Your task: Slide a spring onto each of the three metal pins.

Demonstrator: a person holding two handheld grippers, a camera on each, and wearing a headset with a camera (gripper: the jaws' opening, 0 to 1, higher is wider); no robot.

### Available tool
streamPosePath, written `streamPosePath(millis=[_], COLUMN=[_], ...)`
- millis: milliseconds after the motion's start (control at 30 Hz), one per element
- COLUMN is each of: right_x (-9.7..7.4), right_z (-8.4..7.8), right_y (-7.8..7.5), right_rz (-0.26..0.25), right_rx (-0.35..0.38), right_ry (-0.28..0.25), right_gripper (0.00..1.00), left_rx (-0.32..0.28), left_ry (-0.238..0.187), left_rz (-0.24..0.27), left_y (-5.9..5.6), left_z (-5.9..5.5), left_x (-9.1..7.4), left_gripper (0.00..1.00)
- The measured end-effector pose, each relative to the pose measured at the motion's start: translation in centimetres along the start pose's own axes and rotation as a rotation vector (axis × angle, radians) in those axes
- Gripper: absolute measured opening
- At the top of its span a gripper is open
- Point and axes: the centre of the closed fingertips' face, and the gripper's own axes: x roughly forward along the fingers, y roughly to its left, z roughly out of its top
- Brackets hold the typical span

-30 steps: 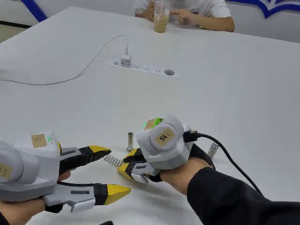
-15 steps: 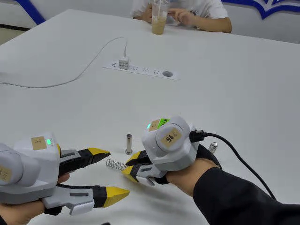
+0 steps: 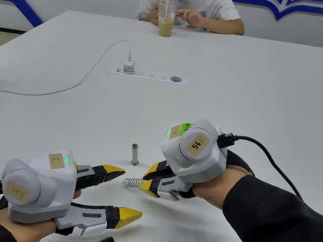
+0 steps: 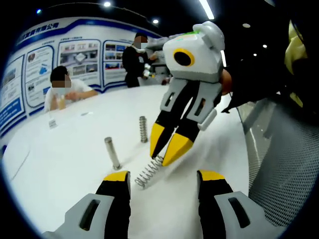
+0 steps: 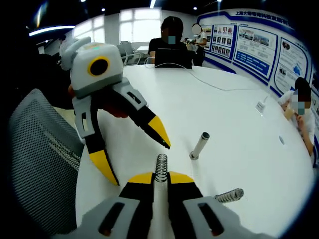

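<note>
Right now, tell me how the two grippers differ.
The left gripper is open, fingers wide apart; the right gripper is shut. The left gripper holds nothing; the right gripper grips a spring by one end. Both have yellow-tipped fingers.

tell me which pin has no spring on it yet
The smooth pin standing beside the spring in the right claw; the other pin already wears a coil.
</note>
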Motion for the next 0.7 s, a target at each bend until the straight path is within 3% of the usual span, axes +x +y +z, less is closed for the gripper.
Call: streamPosePath(millis=[700], right_x=[-2.0], right_z=[0.1], right_y=[1.5], right_rz=[0.058], right_rx=[0.051], right_ry=[0.057], right_gripper=[0.11], left_rx=[0.167], left_ry=[0.012], left_rz=[-0.022], left_y=[-0.2], left_z=[0.1], left_x=[1.0], left_gripper=[0.18])
